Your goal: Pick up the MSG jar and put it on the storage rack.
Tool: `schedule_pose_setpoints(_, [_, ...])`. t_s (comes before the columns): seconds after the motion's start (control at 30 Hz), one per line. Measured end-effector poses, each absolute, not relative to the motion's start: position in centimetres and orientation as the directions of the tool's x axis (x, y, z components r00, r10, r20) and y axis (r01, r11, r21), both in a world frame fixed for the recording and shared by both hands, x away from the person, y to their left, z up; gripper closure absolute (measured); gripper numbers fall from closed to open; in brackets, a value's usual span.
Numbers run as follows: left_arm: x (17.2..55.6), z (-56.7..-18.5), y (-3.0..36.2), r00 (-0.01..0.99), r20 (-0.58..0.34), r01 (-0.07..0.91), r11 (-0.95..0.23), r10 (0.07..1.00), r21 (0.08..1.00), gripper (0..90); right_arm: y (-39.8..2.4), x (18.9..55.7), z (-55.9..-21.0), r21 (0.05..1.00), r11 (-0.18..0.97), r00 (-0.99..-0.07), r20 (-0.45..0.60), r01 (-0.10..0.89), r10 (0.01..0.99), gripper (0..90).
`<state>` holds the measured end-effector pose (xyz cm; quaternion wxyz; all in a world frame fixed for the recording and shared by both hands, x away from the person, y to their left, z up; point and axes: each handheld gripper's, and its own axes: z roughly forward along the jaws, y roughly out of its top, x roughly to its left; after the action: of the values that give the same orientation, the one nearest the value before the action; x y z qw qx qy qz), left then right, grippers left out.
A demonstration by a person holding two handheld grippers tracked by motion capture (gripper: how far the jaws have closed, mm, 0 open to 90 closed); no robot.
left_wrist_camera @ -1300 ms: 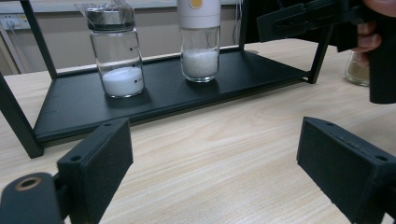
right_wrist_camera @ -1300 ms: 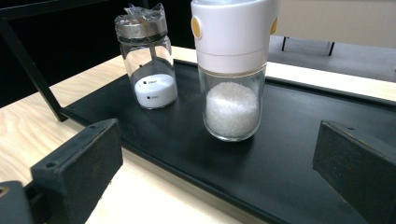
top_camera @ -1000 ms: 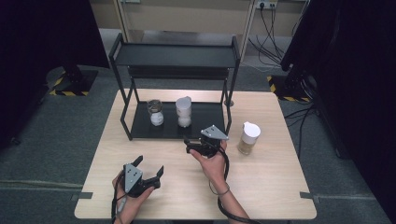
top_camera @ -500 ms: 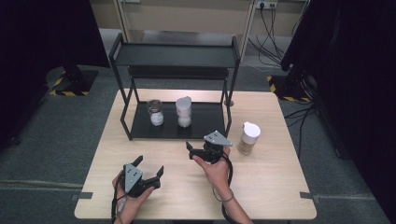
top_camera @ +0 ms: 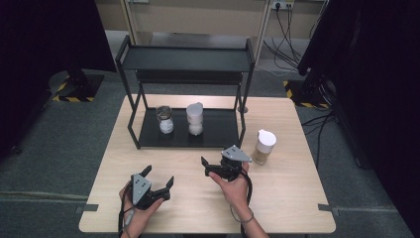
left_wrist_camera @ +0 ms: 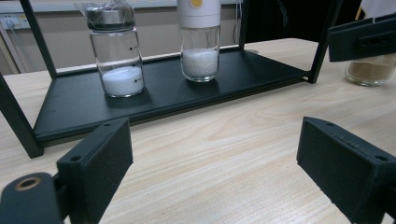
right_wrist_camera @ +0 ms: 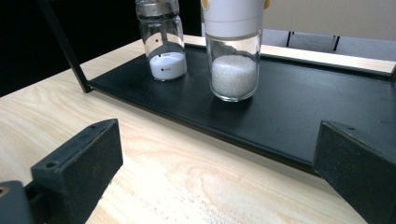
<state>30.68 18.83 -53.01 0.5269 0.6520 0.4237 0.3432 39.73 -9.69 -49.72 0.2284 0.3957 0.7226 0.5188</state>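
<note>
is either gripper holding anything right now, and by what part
Nothing is held: the left gripper and right gripper both stand open over bare table.

This is looking like a lab or test room set up for recording, not a home. A plain wooden table (top_camera: 297, 198) is standing alone on grey carpet (top_camera: 59, 148), with black curtains (top_camera: 44, 34) hanging at both sides. Cables (top_camera: 287, 25) are trailing from wall sockets (top_camera: 283, 5) at the back, and yellow-and-black hazard tape (top_camera: 74, 97) is marking the stand bases (top_camera: 77, 84) on the floor.
</note>
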Motion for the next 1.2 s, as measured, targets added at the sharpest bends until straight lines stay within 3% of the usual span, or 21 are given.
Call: schedule_pose_setpoints(1.2, [30.7,-53.0,18.9,0.408,-0.003,0.196,-0.084,0.913,0.977,10.0,-13.5,36.2,-49.1,0.936,0.15,-0.571,0.063,0.317,0.819,1.9])
